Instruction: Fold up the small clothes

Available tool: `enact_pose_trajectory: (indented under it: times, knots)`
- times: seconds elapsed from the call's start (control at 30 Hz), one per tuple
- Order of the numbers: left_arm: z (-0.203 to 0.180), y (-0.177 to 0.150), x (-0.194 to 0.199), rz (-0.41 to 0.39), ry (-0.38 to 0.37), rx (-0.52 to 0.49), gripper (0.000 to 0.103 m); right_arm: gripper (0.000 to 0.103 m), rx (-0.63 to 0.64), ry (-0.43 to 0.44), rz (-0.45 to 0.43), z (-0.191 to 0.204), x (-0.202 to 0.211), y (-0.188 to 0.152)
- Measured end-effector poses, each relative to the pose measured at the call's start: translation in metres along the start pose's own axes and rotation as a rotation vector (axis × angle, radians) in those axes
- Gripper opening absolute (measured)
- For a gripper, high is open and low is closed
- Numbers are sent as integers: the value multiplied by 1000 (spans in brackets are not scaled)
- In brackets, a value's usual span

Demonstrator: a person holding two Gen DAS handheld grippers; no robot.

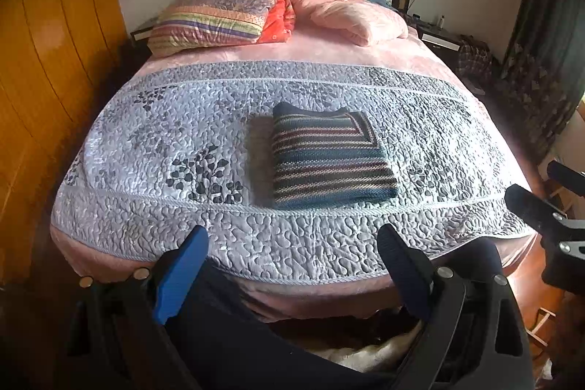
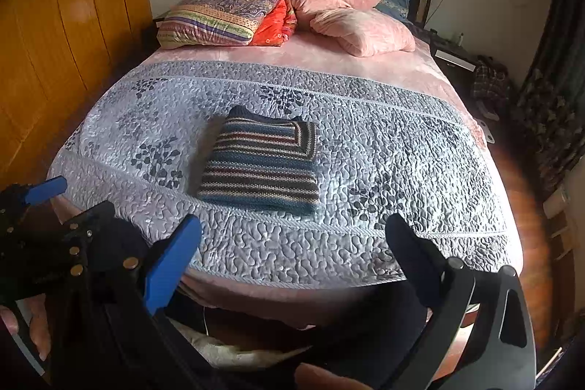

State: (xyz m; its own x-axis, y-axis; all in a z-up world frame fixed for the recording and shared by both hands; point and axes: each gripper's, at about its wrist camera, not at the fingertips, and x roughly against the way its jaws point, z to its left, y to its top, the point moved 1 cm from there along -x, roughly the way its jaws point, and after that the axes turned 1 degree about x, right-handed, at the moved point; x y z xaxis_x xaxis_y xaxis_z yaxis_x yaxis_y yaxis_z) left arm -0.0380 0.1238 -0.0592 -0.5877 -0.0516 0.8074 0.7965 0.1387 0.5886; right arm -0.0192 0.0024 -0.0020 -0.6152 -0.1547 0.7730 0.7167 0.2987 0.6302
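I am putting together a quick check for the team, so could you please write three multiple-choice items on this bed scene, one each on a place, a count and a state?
1. Where does the striped sweater lie?
A. on the pink pillows
B. on the grey quilt
C. on the floor

2. How many garments lie on the quilt?
A. one
B. two
C. three

3. How are the two grippers?
A. both shut on the sweater
B. one open, one shut
C. both open, holding nothing

Key: 1 B, the quilt shows all round the sweater. 2 A, only the sweater is there. 3 C, the left gripper and the right gripper have fingers spread, short of the sweater.
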Motion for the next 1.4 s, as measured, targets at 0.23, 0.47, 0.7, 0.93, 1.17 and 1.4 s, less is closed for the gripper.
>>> enact_pose_trajectory:
  times: [0.23,0.47,0.7,0.93,1.17,1.4]
  knots:
    - [-4,4,4,-9,-4,-14,94,100,-11,11,8,-3,-2,0]
    - [-4,4,8,-13,5,-17,94,100,-8,25,2,0,-2,2]
    - [-6,6,9,-14,0,-21,94,100,-11,29,-13,-3,-1,7]
    - [-8,8,11,-18,-4,-27,94,100,-12,26,-21,-4,2,8]
    - [-7,9,11,-22,-3,-17,94,100,-9,21,-28,-4,3,9]
    - [-6,9,10,-19,-4,-16,94,100,5,-5,-46,-2,4,9]
